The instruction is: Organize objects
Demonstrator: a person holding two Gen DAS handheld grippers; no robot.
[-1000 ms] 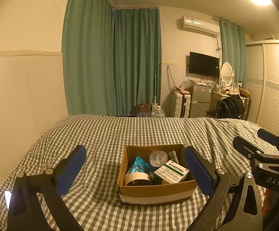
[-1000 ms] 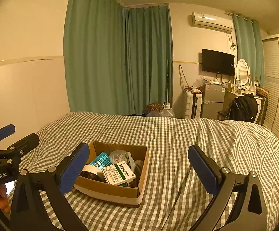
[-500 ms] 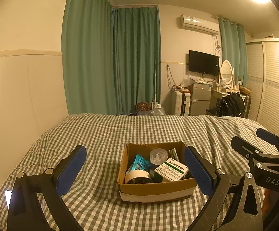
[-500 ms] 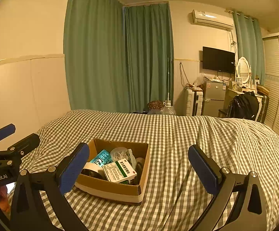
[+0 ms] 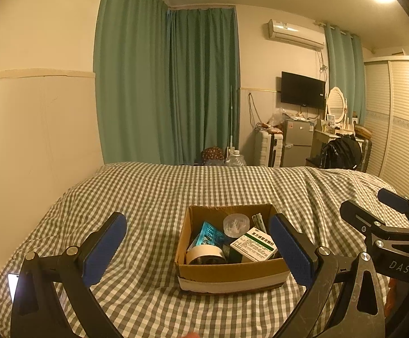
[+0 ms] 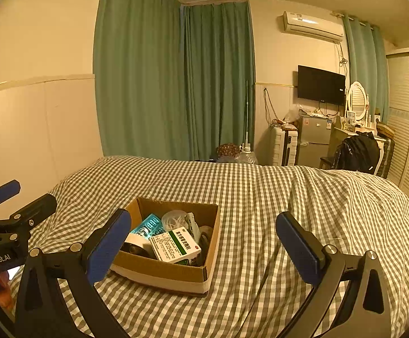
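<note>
Two hand-held grippers over a checked bed [image 5: 153, 191], a cardboard box [image 5: 229, 271] ahead.
The left hand-held gripper [image 5: 196, 249] and right hand-held gripper [image 6: 204, 243] both gape wide, holding nothing; the box, with a white medicine carton [image 6: 176, 248] inside, lies between the left one's fingers and by the right one's left finger.

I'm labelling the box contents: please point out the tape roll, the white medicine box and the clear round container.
tape roll [image 5: 204, 254], left wrist view, top rim.
white medicine box [image 6: 175, 248], right wrist view, printed face.
clear round container [image 5: 236, 224], left wrist view, lid.
</note>
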